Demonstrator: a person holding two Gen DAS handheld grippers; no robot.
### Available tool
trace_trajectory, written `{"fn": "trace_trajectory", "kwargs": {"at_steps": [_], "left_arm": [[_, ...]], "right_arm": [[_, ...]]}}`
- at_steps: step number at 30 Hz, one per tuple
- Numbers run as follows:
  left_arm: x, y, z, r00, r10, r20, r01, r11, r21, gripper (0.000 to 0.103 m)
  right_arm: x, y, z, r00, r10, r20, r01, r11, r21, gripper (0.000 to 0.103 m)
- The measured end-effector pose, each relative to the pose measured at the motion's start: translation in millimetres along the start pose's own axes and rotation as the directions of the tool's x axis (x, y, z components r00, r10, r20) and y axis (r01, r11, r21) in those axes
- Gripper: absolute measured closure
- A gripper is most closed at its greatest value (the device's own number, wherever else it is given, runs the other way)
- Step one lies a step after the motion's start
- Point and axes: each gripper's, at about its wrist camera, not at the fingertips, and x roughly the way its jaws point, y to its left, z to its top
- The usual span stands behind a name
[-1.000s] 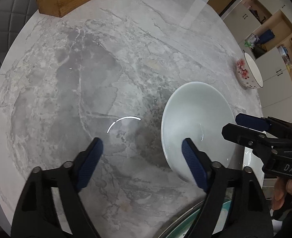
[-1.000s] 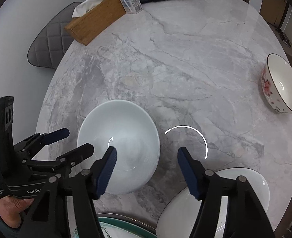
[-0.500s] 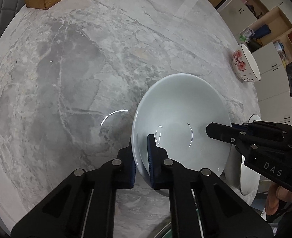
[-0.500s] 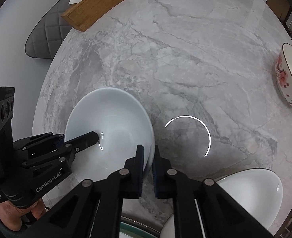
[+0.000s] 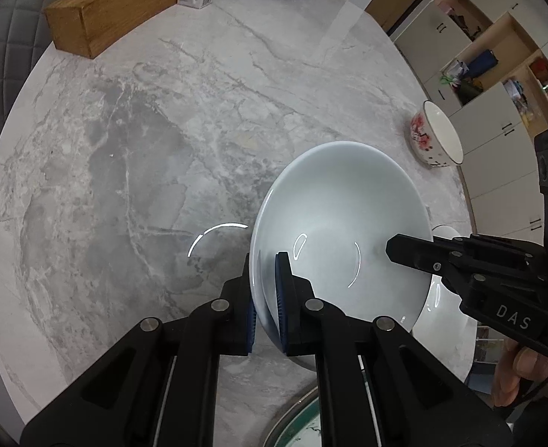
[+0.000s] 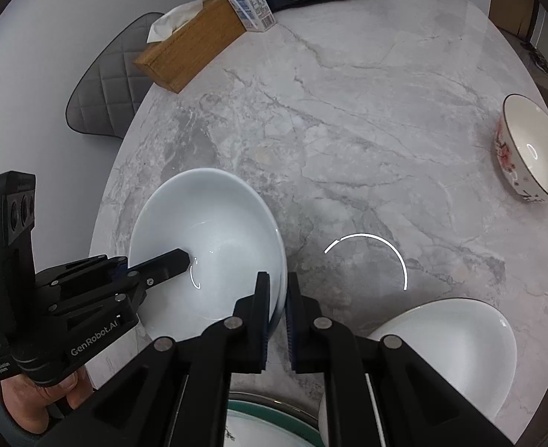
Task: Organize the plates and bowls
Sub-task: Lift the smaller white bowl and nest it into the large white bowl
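White bowl (image 5: 333,208) pinched at opposite rims, left tool (image 5: 264,298), right tool (image 6: 276,316), both angled steeply down

right gripper (image 6: 276,298) clamps white bowl (image 6: 206,238) rim | left gripper (image 6: 151,268) opposite rim

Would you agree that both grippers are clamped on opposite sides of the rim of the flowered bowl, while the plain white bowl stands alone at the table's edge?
Not quite: the bowls are swapped. The left gripper and right gripper pinch the rim of the plain white bowl, as both wrist views show. The flowered bowl is the one alone near the table's edge.
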Motion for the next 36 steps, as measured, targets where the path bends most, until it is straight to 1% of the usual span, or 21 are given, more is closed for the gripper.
{"fn": "trace_trajectory", "kwargs": {"at_steps": [4, 8, 11, 14, 19, 24, 28, 36], "left_arm": [[-25.1, -31.8, 2.5, 0.999, -0.026, 0.030, 0.025, 0.999, 0.048, 0.096], [-38.1, -72.7, -0.3, 0.997, -0.056, 0.048, 0.050, 0.993, 0.111, 0.096], [-36.9, -106.8, -8.8, 0.996, -0.085, 0.033, 0.079, 0.984, 0.159, 0.096], [-27.7, -137.7, -18.2, 0.995, -0.096, 0.002, 0.094, 0.975, 0.203, 0.096], [-2.0, -172.5, -37.8, 0.995, -0.089, -0.054, 0.099, 0.967, 0.236, 0.096], [24.7, -188.4, -53.5, 0.994, -0.062, -0.092, 0.083, 0.965, 0.249, 0.096], [41.6, -191.3, -60.3, 0.994, -0.036, -0.102, 0.061, 0.964, 0.257, 0.096], [73.2, -182.5, -56.0, 0.993, 0.002, -0.120, 0.030, 0.965, 0.259, 0.095]], "right_arm": [[-35.0, -8.9, -8.2, 0.999, 0.002, 0.045, -0.003, 1.000, 0.016, 0.093], [-73.6, -27.0, -26.3, 0.995, -0.016, 0.096, 0.011, 0.999, 0.049, 0.094], [-95.1, -45.3, -46.4, 0.992, -0.029, 0.119, 0.019, 0.996, 0.089, 0.094], [-108.6, -64.8, -70.7, 0.990, -0.054, 0.126, 0.038, 0.991, 0.129, 0.093], [-107.2, -93.5, -102.8, 0.992, -0.067, 0.104, 0.045, 0.979, 0.199, 0.093], [-92.9, -114.2, -124.5, 0.995, -0.065, 0.077, 0.044, 0.970, 0.239, 0.093], [-78.9, -123.2, -131.2, 0.996, -0.071, 0.055, 0.055, 0.966, 0.252, 0.093], [-60.4, -134.2, -131.8, 0.996, -0.079, 0.030, 0.068, 0.963, 0.262, 0.093]]}}
